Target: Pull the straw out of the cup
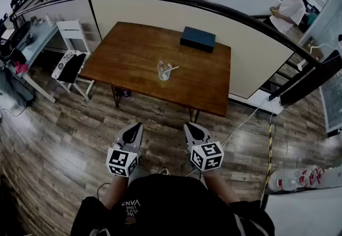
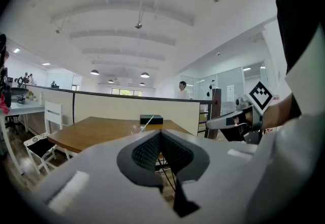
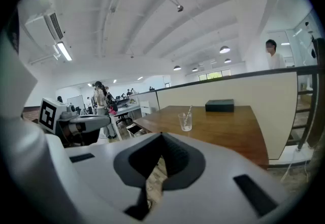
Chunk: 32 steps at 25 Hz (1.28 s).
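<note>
A clear plastic cup [image 1: 164, 70] stands near the middle of the brown wooden table [image 1: 133, 47], with a white straw [image 1: 170, 70] leaning out of it to the right. In the right gripper view the cup [image 3: 185, 122] and straw [image 3: 189, 113] sit ahead on the table. The left gripper view shows the straw [image 2: 148, 122] just above the jaws. My left gripper [image 1: 138, 125] and right gripper [image 1: 188, 126] hover over the floor, well short of the table, side by side. Both are shut and hold nothing.
A dark flat box [image 1: 197, 38] lies at the table's far side. A white chair [image 1: 72, 50] stands left of the table. A curved railing with a cream panel [image 1: 251, 42] runs behind it. A person in white [image 1: 288, 10] stands beyond. A cable [image 1: 243, 120] crosses the wooden floor.
</note>
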{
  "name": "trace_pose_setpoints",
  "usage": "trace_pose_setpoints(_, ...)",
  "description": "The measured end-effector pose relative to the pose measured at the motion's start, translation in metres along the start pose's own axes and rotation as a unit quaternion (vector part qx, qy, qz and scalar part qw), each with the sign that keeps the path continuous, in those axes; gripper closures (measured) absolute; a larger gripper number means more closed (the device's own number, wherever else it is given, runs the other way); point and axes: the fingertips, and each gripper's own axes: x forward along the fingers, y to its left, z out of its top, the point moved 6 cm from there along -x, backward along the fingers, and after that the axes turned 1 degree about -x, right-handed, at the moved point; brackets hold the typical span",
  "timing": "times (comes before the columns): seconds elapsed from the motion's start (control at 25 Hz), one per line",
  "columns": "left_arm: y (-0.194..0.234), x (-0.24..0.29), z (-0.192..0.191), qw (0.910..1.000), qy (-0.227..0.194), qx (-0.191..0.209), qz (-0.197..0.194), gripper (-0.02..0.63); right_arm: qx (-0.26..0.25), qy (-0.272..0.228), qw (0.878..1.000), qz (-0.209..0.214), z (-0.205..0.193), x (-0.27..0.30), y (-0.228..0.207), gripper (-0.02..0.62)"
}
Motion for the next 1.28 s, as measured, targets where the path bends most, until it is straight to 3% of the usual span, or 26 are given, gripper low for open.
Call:
trace_pose_setpoints(0.44, 0.026, 0.014, 0.007, 0.9995, -0.011, -0.019, -0.021, 0.581, 0.028, -0.012, 1.000, -0.006, 0.009, 0.027, 0.005, 0.581)
trace_pose_setpoints(0.52, 0.033, 0.020, 0.008, 0.9992, -0.007, -0.023, -0.031, 0.477, 0.033, -0.017, 0.999, -0.011, 0.012, 0.034, 0.005, 0.580)
trace_pose_setpoints(0.64, 0.045, 0.032, 0.006, 0.9984, -0.001, -0.019, -0.053, 0.437, 0.041, -0.025, 0.999, -0.024, 0.020, 0.047, 0.004, 0.558)
trace_pose_setpoints(0.72, 0.054, 0.039, 0.008, 0.9976, 0.004, -0.022, -0.066, 0.401, 0.049, -0.029, 0.998, -0.036, 0.026, 0.057, 0.004, 0.465)
trace_pose_setpoints(0.8, 0.064, 0.046, 0.013, 0.9967, 0.004, -0.023, -0.077, 0.375, 0.055, -0.034, 0.997, -0.049, 0.032, 0.066, 0.002, 0.445)
trace_pose_setpoints(1.28, 0.141, 0.085, 0.039, 0.9861, 0.013, 0.004, -0.166, 0.330, 0.096, -0.071, 0.983, -0.141, 0.063, 0.120, 0.013, 0.441)
